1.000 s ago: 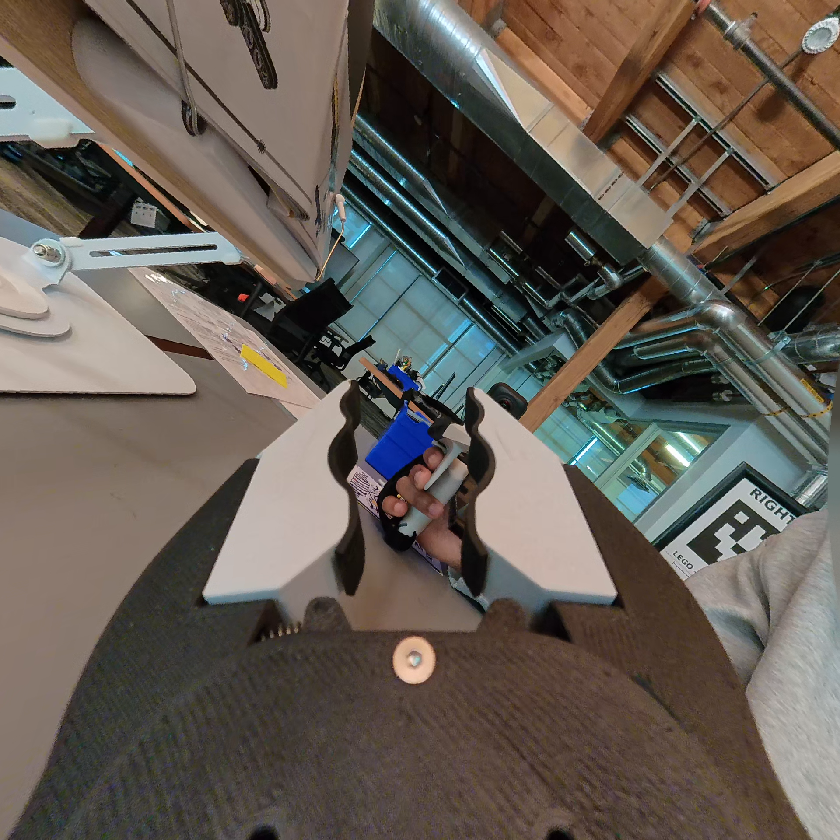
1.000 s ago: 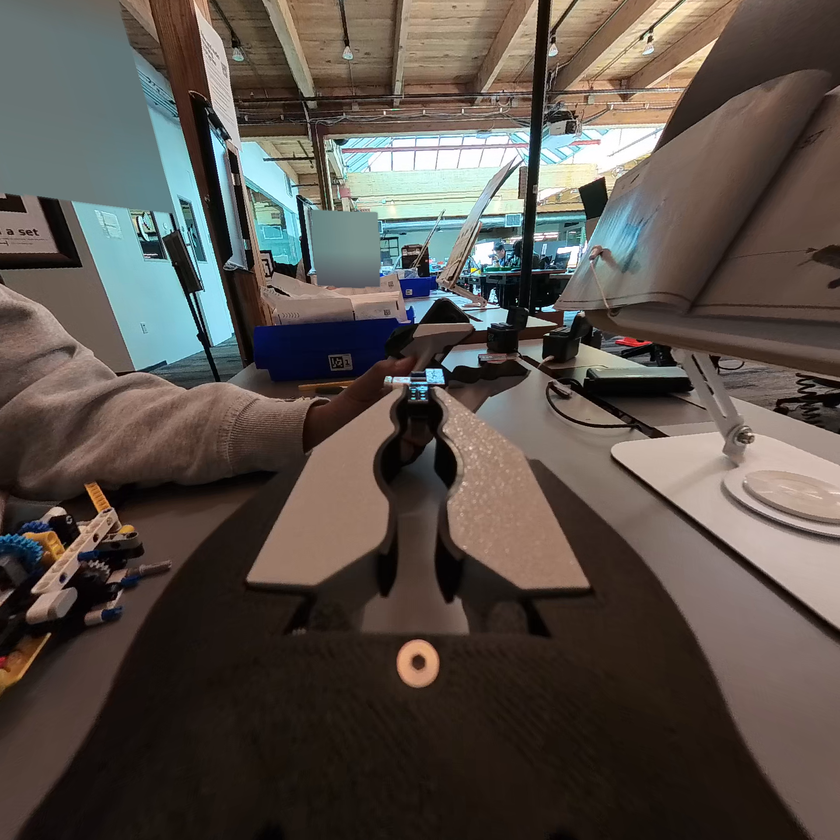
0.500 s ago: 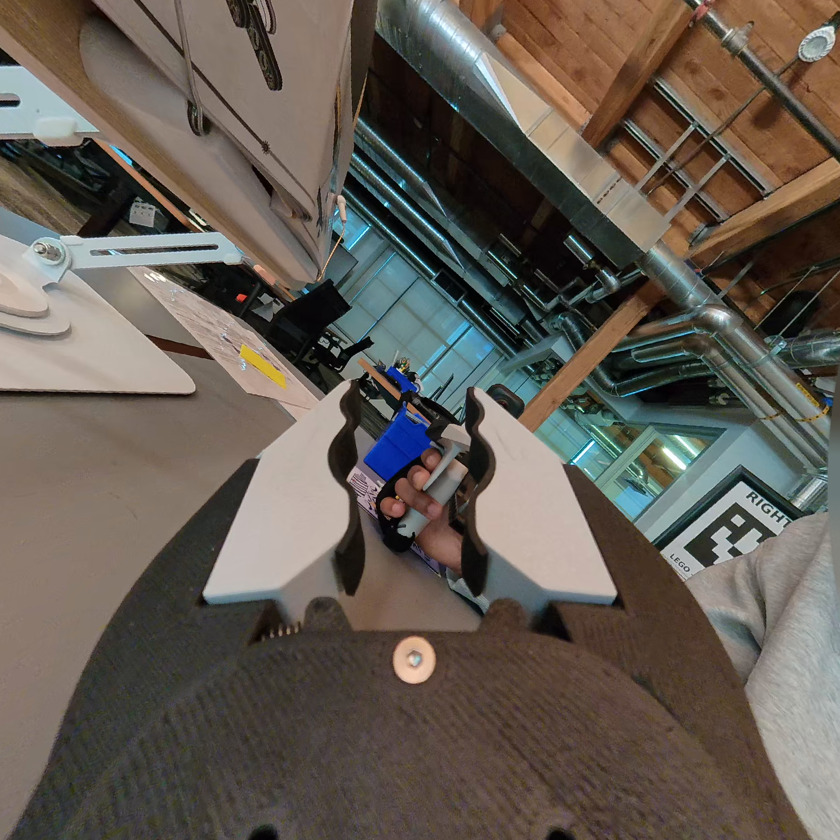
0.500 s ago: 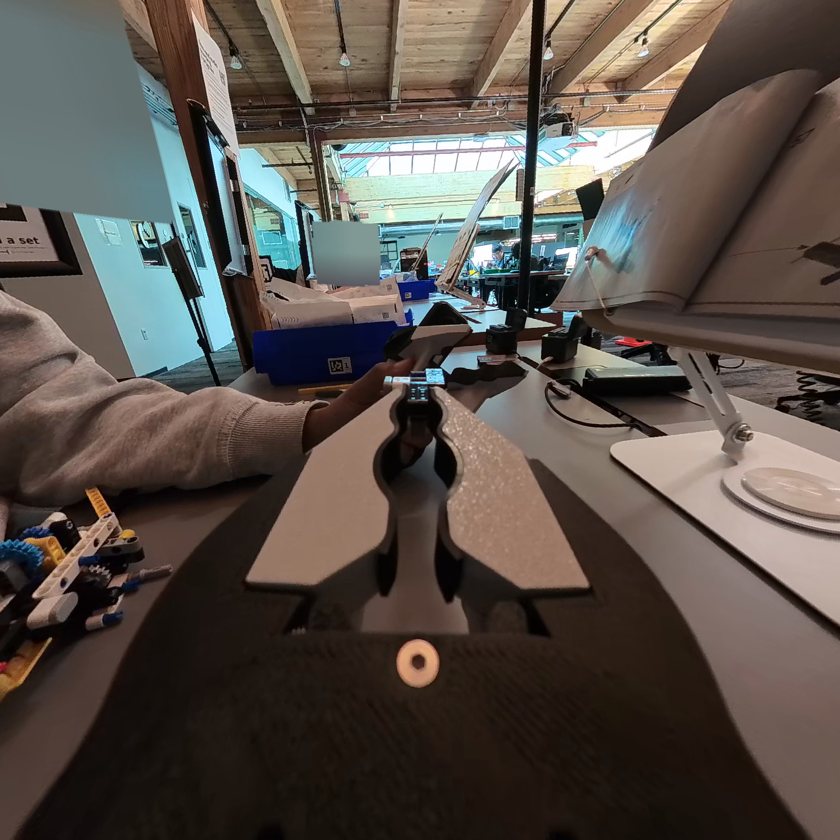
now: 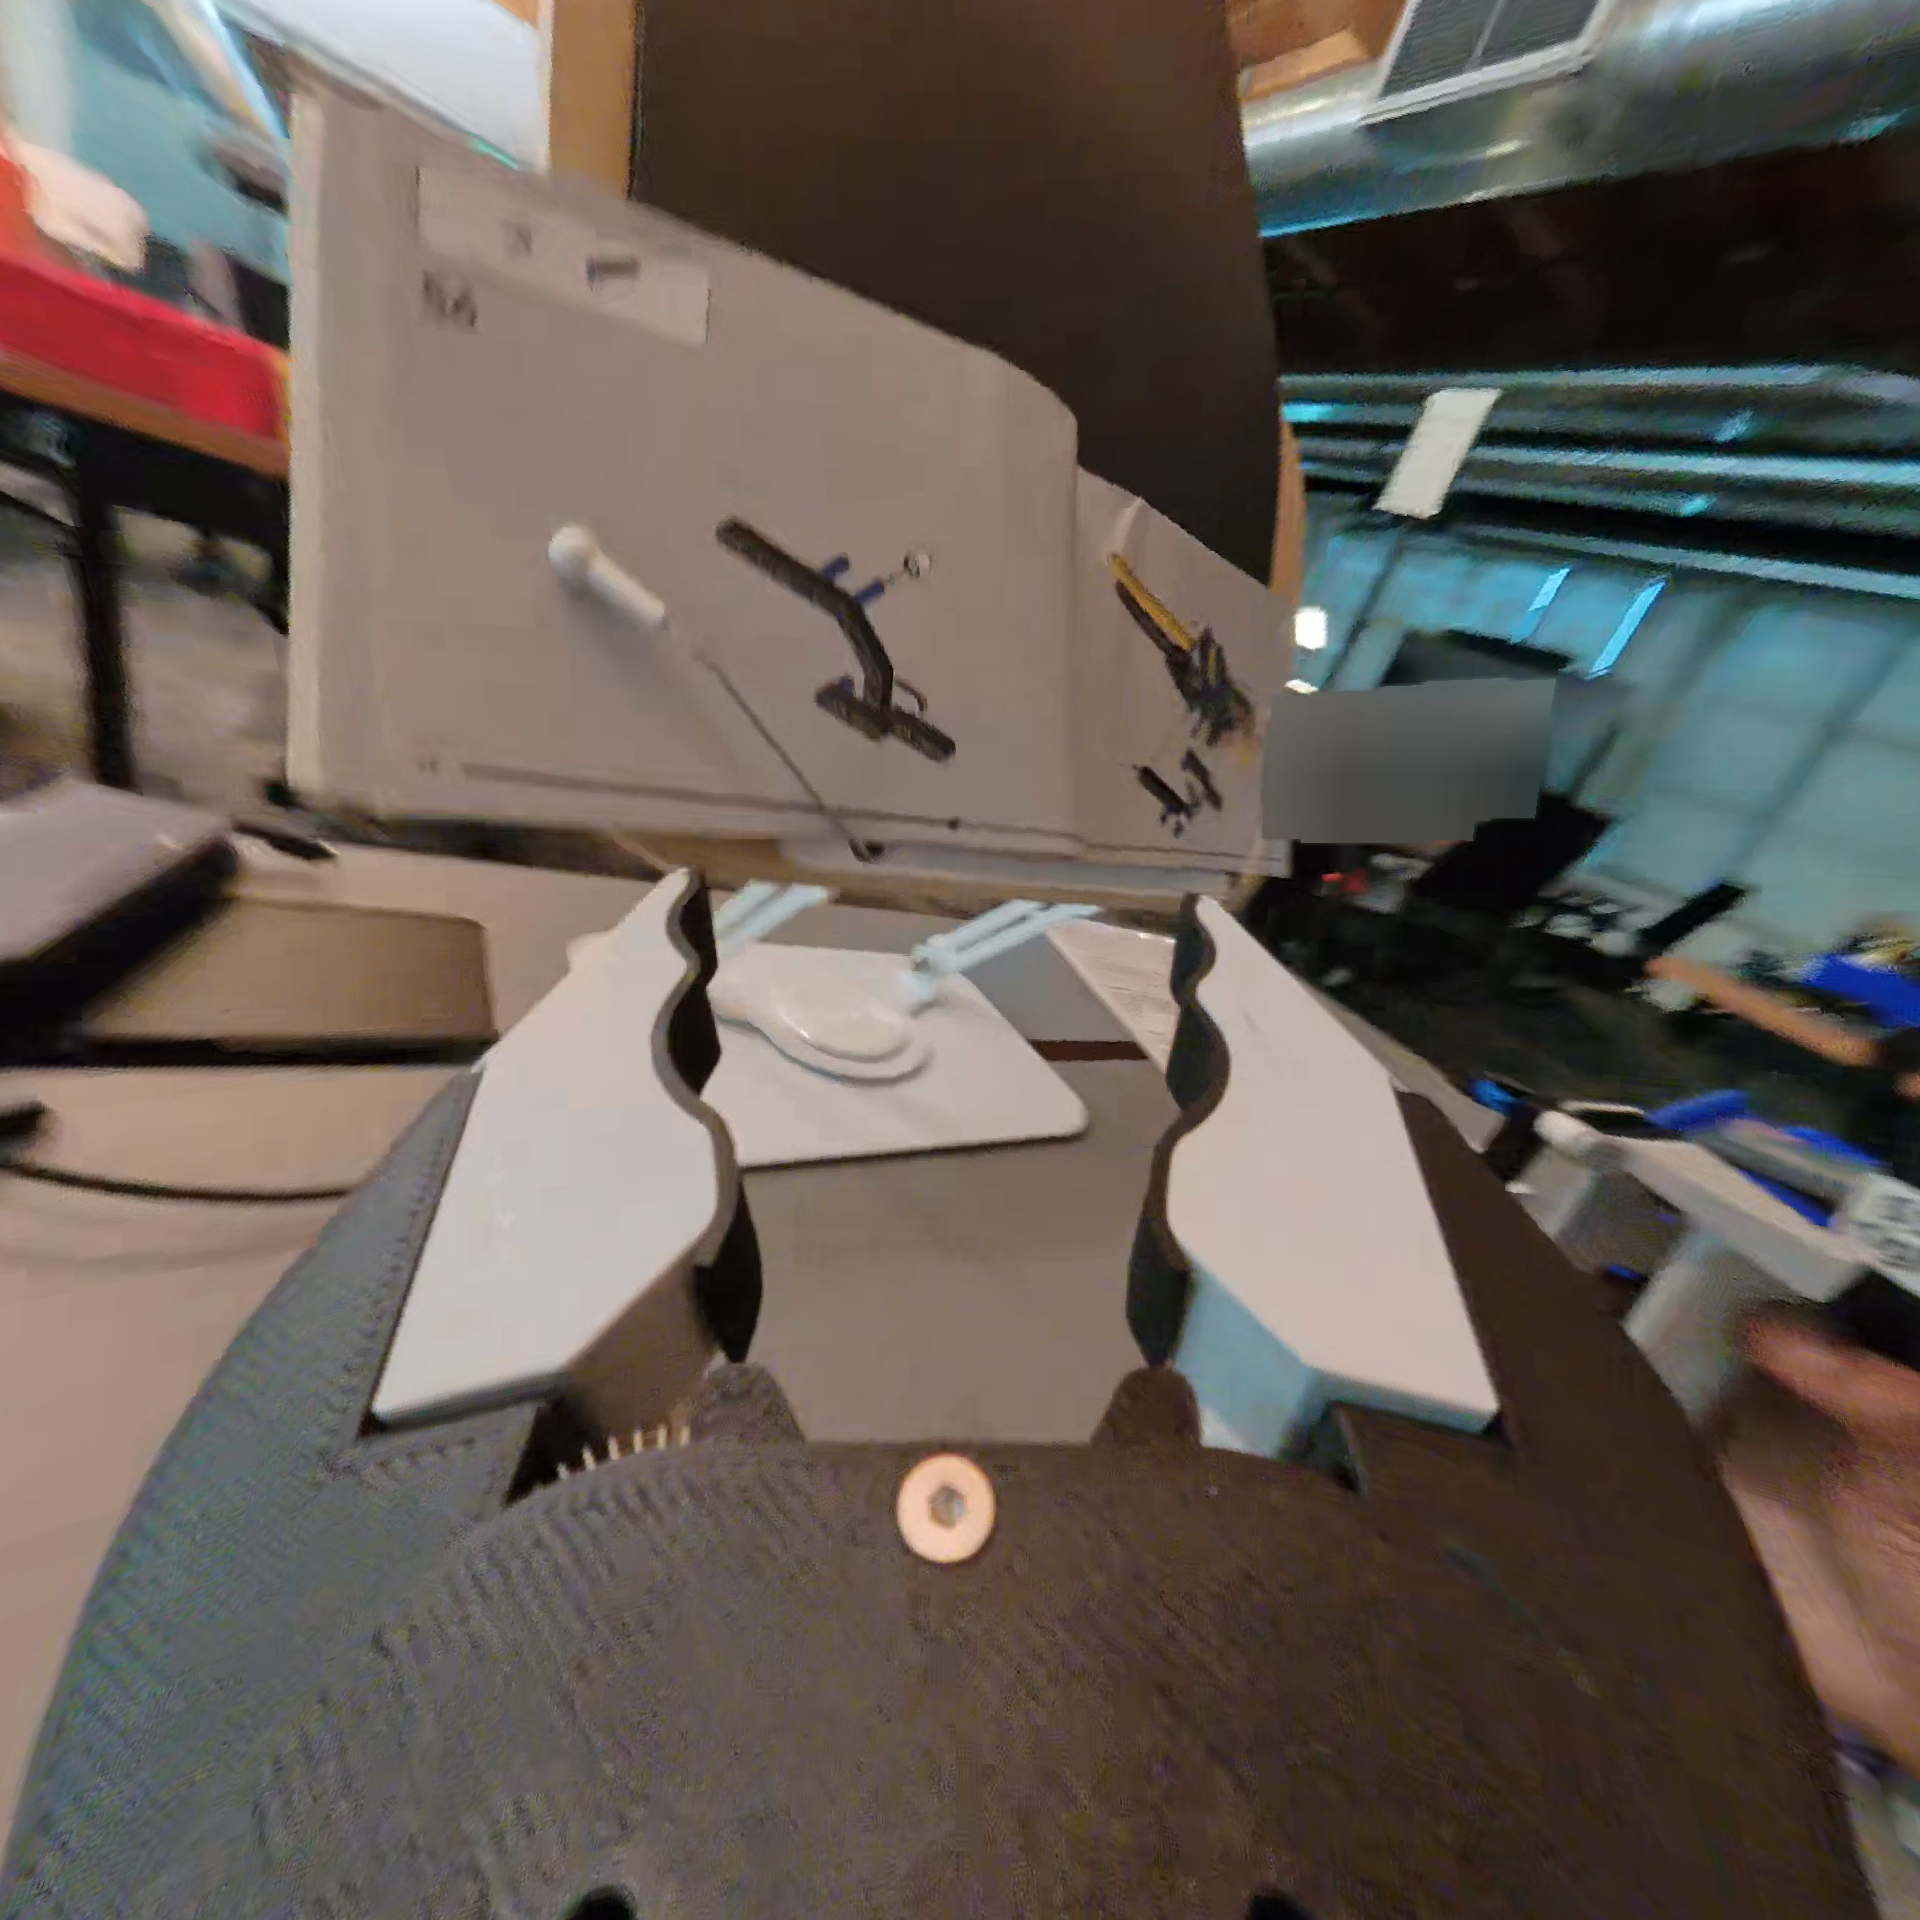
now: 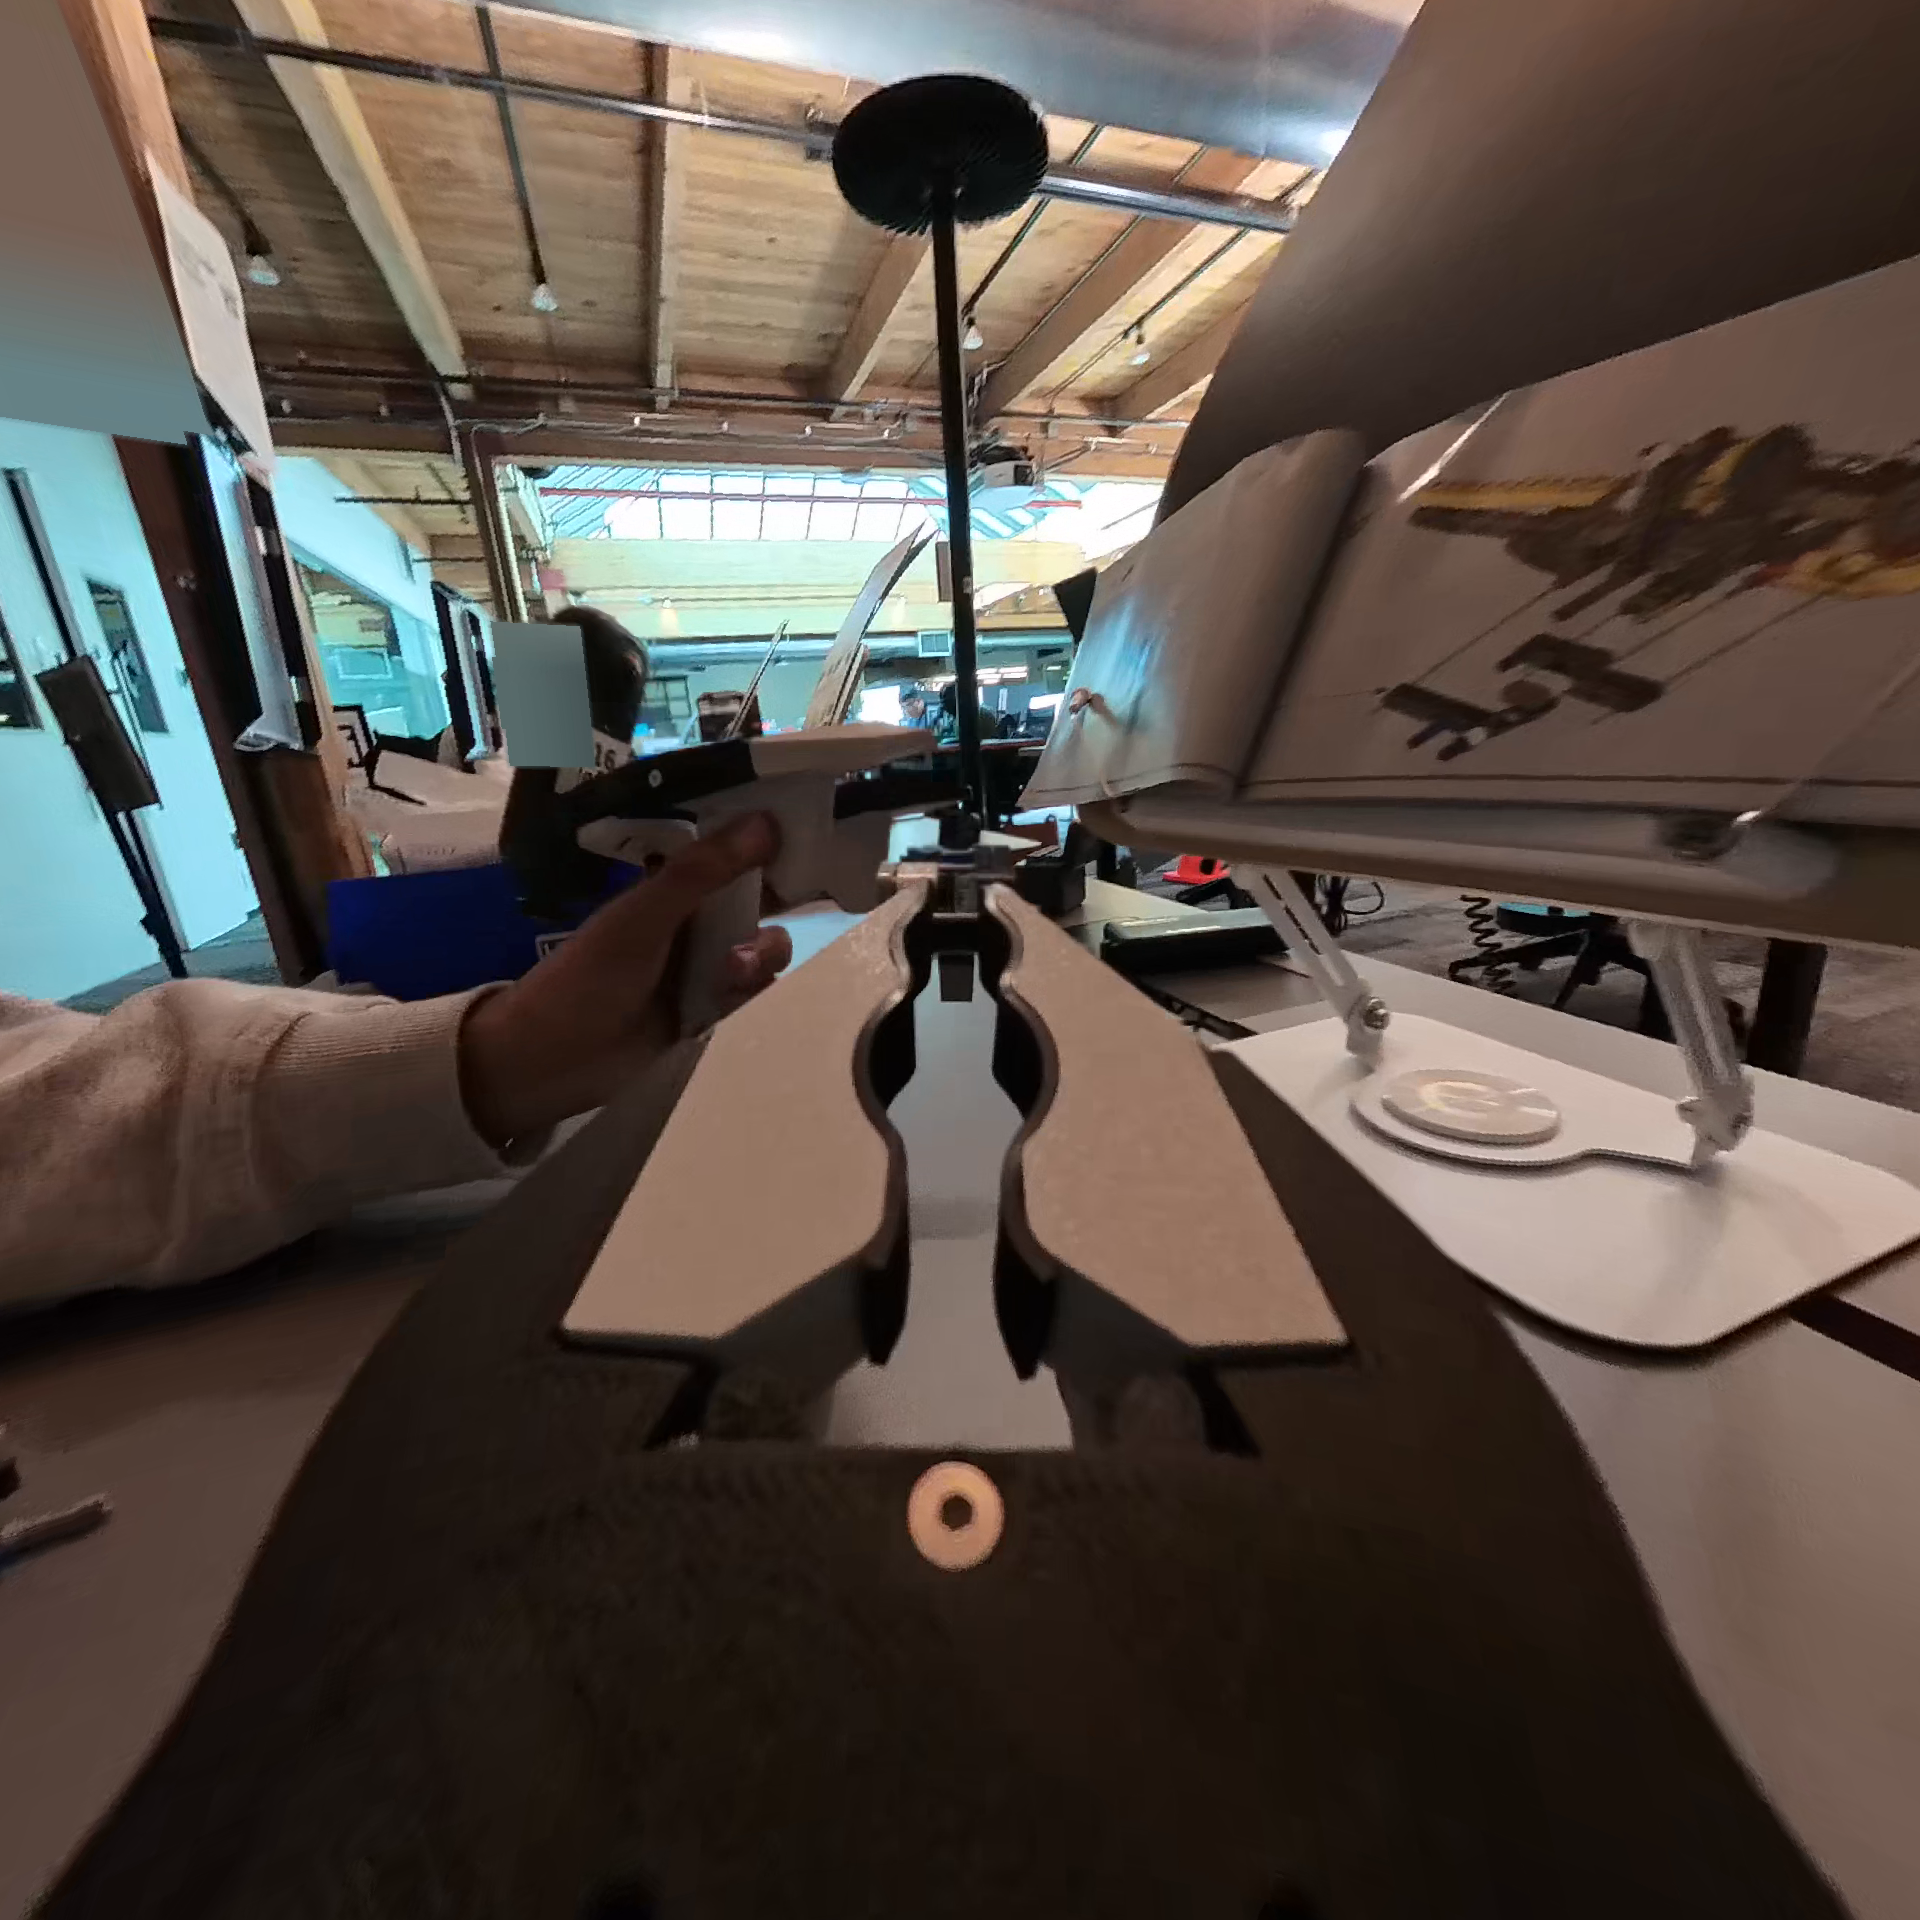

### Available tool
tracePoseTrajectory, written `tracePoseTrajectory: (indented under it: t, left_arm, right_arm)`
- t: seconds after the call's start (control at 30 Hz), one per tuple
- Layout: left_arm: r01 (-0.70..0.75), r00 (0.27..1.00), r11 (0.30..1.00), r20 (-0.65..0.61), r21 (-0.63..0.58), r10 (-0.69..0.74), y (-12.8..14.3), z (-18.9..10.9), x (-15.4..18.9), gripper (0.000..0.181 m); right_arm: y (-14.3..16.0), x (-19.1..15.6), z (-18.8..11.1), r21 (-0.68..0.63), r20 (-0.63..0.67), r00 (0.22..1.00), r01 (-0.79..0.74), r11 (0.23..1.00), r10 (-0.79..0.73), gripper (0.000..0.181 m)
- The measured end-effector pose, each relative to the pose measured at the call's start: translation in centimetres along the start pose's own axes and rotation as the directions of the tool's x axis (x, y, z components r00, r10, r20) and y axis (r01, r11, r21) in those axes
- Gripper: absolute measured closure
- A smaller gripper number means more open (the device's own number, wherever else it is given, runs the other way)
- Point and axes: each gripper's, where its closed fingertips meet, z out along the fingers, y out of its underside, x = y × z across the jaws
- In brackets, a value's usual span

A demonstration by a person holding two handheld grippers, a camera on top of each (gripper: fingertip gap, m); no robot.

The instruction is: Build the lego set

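Note:
My left gripper (image 5: pixel 940 909) is open and empty, jaws wide apart, level above the grey table (image 5: pixel 935 1257). It faces the open instruction booklet (image 5: pixel 675 520) on its white stand (image 5: pixel 935 1091). My right gripper (image 6: pixel 956 896) is shut on a small grey and blue lego piece (image 6: pixel 956 878) held at its tips above the table. In the right wrist view a hand holds the left gripper (image 6: pixel 810 800) just left of and beyond my right fingertips. A few loose lego parts (image 6: pixel 47 1527) show blurred at that view's left edge.
The booklet (image 6: pixel 1507 644) and its white stand base (image 6: pixel 1558 1205) fill the right side. A black pole with a round disc top (image 6: pixel 940 166) rises behind the fingertips. A blue bin (image 6: pixel 416 925) stands far left. A hand (image 5: pixel 1829 1507) is at the right edge.
The left gripper has swung from a tilted pose looking towards the ceiling to level, facing the booklet, and its jaws have opened wider. The right gripper has shifted towards the booklet, still holding the piece.

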Motion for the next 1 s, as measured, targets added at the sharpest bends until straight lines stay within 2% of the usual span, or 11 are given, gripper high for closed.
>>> tracePoseTrajectory:
  t: [0.07, 0.13, 0.23, 0.33, 0.53, 0.67, 0.8, 1.0]
  left_arm:
    - [-0.097, 0.993, 0.995, 0.066, -0.003, 0.097, -1.0, 1.6, 0.3, 0.085]
    - [-0.162, 0.983, 0.987, 0.083, -0.018, 0.163, -1.6, 3.5, 1.0, 0.082]
    - [-0.181, 0.978, 0.980, 0.092, -0.088, 0.188, -0.8, 6.4, 1.4, 0.072]
    - [-0.206, 0.961, 0.972, 0.163, -0.115, 0.223, -0.6, 8.1, 0.7, 0.067]
    - [-0.284, 0.911, 0.945, 0.261, -0.164, 0.319, -0.2, 9.3, -0.3, 0.068]
    - [-0.339, 0.870, 0.922, 0.310, -0.189, 0.383, 0.0, 9.3, -1.0, 0.076]
    - [-0.353, 0.856, 0.913, 0.323, -0.205, 0.404, 0.1, 9.5, -1.0, 0.077]
    - [-0.363, 0.862, 0.912, 0.303, -0.190, 0.406, 0.3, 9.5, -0.3, 0.093]
  right_arm:
    - [-0.3, 0.3, -0.2, 0.020, -0.005, 1.000, -0.016, 1.000, 0.016, 0.176]
    - [-0.5, 0.5, -0.3, 0.030, -0.009, 1.000, -0.024, 0.999, 0.024, 0.176]
    - [-0.6, 0.7, -0.3, 0.024, -0.017, 1.000, -0.007, 1.000, 0.007, 0.176]
    - [-0.7, 0.7, -0.4, 0.026, -0.018, 1.000, -0.005, 1.000, 0.006, 0.176]
    - [-1.1, 1.1, -0.4, 0.061, -0.011, 0.999, -0.038, 0.997, 0.039, 0.176]
    - [-1.3, 1.4, -0.6, 0.081, -0.014, 0.998, -0.056, 0.995, 0.057, 0.177]
    - [-1.0, 1.5, -0.5, 0.062, -0.018, 0.999, -0.048, 0.997, 0.049, 0.176]
    - [-0.9, 1.5, -0.5, 0.058, -0.013, 0.998, -0.055, 0.997, 0.056, 0.176]
